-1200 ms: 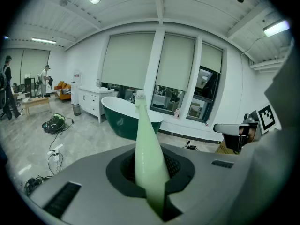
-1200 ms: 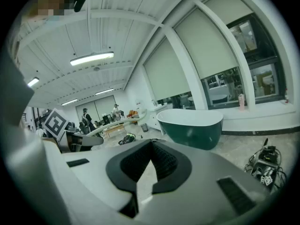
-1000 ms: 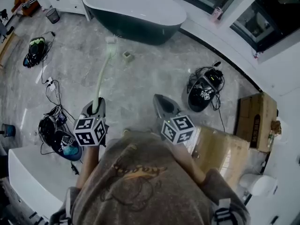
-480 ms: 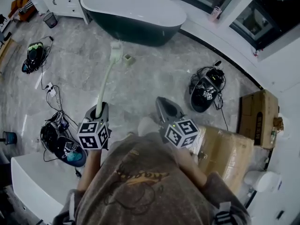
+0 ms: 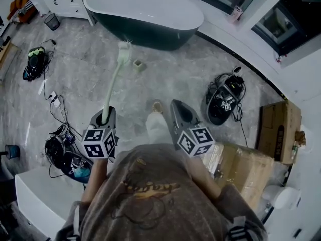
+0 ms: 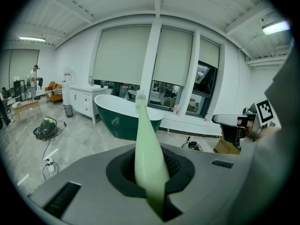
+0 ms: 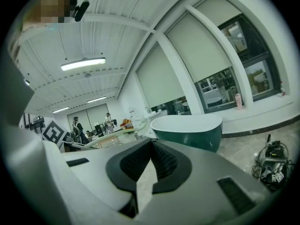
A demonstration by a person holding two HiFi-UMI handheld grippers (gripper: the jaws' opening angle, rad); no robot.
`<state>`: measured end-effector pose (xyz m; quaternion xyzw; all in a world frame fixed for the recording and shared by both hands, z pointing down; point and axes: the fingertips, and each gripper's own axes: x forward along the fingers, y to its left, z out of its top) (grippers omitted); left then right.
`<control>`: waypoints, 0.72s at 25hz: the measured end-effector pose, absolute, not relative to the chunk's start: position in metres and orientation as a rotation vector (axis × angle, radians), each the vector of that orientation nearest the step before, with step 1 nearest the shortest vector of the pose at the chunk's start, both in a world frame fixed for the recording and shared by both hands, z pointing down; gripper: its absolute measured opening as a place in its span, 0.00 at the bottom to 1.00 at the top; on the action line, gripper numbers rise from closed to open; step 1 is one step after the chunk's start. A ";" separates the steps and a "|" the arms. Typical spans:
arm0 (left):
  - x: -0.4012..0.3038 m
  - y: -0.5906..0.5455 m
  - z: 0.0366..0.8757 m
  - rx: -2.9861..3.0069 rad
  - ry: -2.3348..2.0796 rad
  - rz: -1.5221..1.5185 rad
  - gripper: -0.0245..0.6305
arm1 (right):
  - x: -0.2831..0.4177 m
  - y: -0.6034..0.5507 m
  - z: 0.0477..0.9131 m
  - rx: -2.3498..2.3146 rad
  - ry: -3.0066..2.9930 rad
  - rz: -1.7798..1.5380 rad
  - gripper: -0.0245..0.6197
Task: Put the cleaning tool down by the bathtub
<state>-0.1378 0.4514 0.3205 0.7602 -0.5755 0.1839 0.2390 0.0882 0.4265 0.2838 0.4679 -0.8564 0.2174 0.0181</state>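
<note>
Cleaning tool (image 5: 115, 79), a long pale-green brush, is jutting forward from the left gripper (image 5: 106, 115), clamped by its handle end so that its head is reaching toward the bathtub (image 5: 145, 31), while the right gripper (image 5: 176, 108) is hanging closed and empty.

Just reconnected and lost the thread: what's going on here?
A person holds a claw in each hand. The left claw is clamped on a long pale-green brush, its head pointing toward the tub. The right claw is shut and empty. The brush is not yet set down; the tub lies ahead.
</note>
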 end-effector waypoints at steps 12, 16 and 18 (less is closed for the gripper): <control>-0.128 0.324 0.325 2.080 -1.551 0.539 0.07 | 0.085 0.293 0.286 1.404 -2.689 0.683 0.04; -0.121 0.284 0.320 2.076 -1.543 0.554 0.07 | 0.089 0.252 0.285 1.388 -2.681 0.709 0.04; -0.118 0.264 0.320 2.071 -1.541 0.561 0.07 | 0.091 0.232 0.286 1.382 -2.679 0.724 0.04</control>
